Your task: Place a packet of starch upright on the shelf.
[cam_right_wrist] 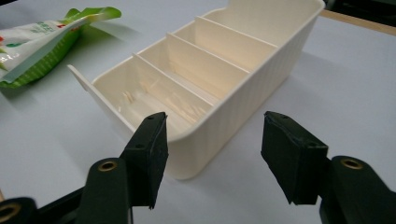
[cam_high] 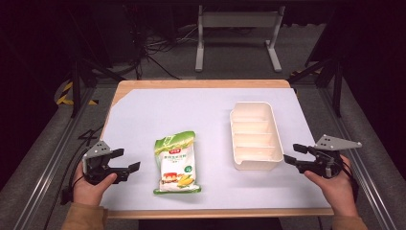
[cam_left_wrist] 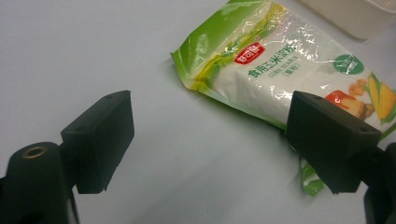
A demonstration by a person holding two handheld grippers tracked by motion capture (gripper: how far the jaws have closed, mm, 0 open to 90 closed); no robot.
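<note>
White bin (cam_high: 256,165) sits empty, pouch (cam_high: 176,162) lies untouched at centre frame (nothing started, I judge), my left gripper (cam_high: 125,159) and right gripper (cam_high: 292,154) both wide.

Mustard-tan sleeves (cam_high: 81,218) on both forearms. Left gripper (cam_high: 125,160) and right gripper (cam_high: 293,154) are black, each topped by a grey three-cornered plate (cam_high: 336,142). Blocky black jaw pads with small holes; brass-ringed screw holes (cam_right_wrist: 108,165) on the arms. Black cable (cam_high: 72,184) trails at left.
</note>
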